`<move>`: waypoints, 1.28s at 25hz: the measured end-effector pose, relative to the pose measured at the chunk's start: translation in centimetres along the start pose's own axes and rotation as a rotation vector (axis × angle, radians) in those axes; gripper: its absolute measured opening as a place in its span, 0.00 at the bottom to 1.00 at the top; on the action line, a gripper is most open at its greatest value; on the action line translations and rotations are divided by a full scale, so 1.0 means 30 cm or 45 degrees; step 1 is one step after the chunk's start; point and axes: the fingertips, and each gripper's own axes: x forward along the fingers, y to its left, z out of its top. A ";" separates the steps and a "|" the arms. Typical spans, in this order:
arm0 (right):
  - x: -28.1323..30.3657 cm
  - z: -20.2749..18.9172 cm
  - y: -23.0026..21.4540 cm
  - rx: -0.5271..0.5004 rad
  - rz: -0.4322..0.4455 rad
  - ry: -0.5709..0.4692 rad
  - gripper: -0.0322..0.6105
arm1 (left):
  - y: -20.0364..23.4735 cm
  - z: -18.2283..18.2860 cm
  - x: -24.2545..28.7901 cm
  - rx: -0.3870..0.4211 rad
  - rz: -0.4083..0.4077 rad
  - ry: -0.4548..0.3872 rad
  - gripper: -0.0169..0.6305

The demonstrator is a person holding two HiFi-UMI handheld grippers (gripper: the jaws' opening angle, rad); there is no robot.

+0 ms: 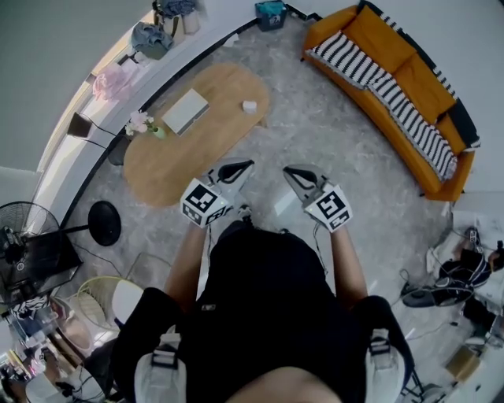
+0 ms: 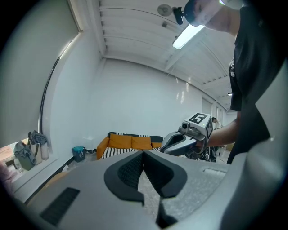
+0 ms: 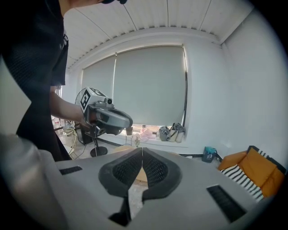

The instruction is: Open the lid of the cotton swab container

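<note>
Facing the wooden table [image 1: 214, 93]; left claw [image 1: 246, 165] closed; right claw [image 1: 290, 170] closed.

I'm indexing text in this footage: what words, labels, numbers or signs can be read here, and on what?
No text can be read.
Left cube, right cube: square black-and-white code patterns, no letters.
Teal box: any print is too small to read.
</note>
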 end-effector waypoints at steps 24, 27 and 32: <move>0.245 0.074 0.008 0.016 -0.036 0.021 0.04 | 0.229 -0.029 -0.106 0.012 -0.046 0.030 0.03; 0.257 0.067 -0.001 0.016 -0.034 0.032 0.04 | 0.236 -0.037 -0.102 0.012 -0.046 0.038 0.03; 0.275 0.066 -0.025 0.016 -0.006 0.033 0.04 | 0.251 -0.042 -0.097 0.003 -0.019 0.051 0.03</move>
